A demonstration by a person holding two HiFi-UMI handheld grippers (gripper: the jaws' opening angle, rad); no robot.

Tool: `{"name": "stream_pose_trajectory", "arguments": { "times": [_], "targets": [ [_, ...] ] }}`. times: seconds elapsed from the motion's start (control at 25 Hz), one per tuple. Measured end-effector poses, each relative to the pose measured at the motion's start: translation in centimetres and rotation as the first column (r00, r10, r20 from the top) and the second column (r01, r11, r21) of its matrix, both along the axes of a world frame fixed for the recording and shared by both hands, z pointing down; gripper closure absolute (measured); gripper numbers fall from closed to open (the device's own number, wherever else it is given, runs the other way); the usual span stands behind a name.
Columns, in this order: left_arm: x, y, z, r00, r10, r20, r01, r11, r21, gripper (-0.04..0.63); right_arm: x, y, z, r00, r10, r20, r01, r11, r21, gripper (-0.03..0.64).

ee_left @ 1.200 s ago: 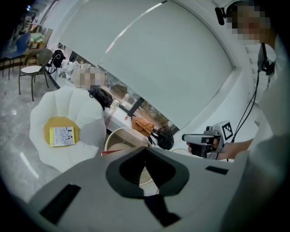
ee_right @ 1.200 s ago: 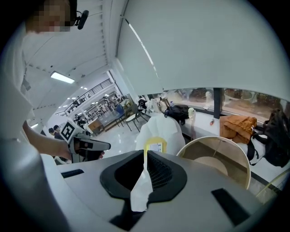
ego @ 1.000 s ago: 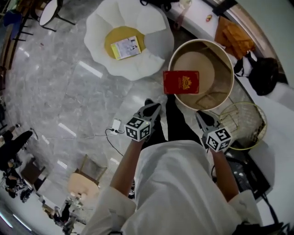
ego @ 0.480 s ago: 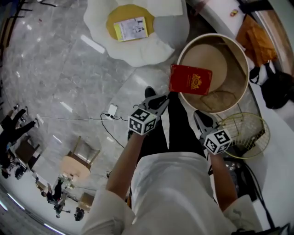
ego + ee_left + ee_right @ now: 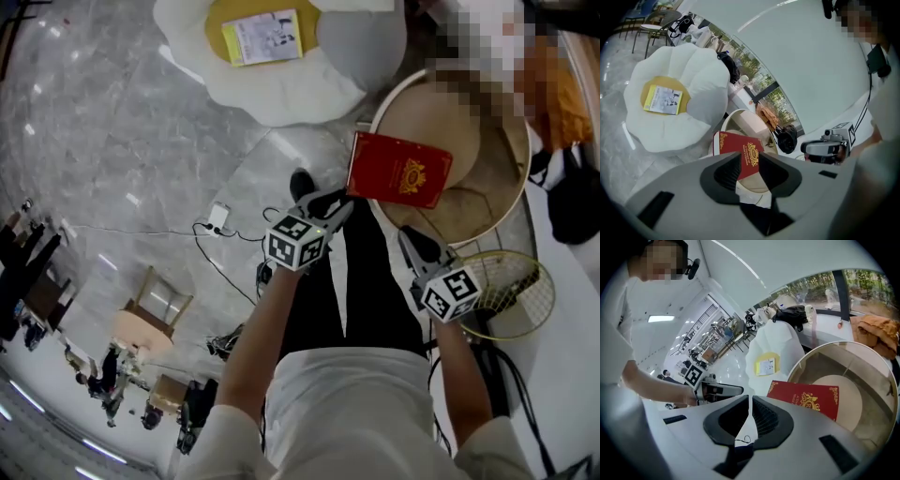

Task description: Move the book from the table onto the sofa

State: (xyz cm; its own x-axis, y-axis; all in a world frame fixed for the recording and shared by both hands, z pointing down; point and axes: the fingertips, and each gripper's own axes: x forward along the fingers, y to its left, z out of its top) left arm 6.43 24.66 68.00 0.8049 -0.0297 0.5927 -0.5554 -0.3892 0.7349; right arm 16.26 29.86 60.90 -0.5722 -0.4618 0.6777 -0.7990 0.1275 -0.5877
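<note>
Head view, red book [image 5: 398, 170] flat on table [image 5: 483, 183], long axis crosswise

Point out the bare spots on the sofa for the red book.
On the sofa, the white petals around the yellow centre are bare, including the one facing the table. The centre is crowded: a booklet covers most of it. The book lies on the table's near rim.

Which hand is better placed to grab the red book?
Left. The left gripper is right beside the red book, its fingers just opening with nothing between them; the right gripper sits farther back, fingers shut.
</note>
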Motion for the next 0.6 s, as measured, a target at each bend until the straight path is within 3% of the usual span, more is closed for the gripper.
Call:
{"name": "stream_pose_trajectory", "arguments": {
  "times": [0.4, 0.6],
  "targets": [
    [0.6, 0.9, 9.8, 1.0, 0.011, -0.001, -0.011, 0.992, -0.124, 0.392, -0.3, -1.2, 5.9, 0.996, -0.09, 0.028, 0.09, 0.995, -0.034, 0.574],
    [1.4, 1.2, 13.3, 0.999, 0.005, -0.041, -0.013, 0.981, -0.195, 0.287, -0.3, -1.6, 8.6, 0.992, -0.12, 0.041, 0.122, 0.991, -0.05, 0.574]
  ]
}}
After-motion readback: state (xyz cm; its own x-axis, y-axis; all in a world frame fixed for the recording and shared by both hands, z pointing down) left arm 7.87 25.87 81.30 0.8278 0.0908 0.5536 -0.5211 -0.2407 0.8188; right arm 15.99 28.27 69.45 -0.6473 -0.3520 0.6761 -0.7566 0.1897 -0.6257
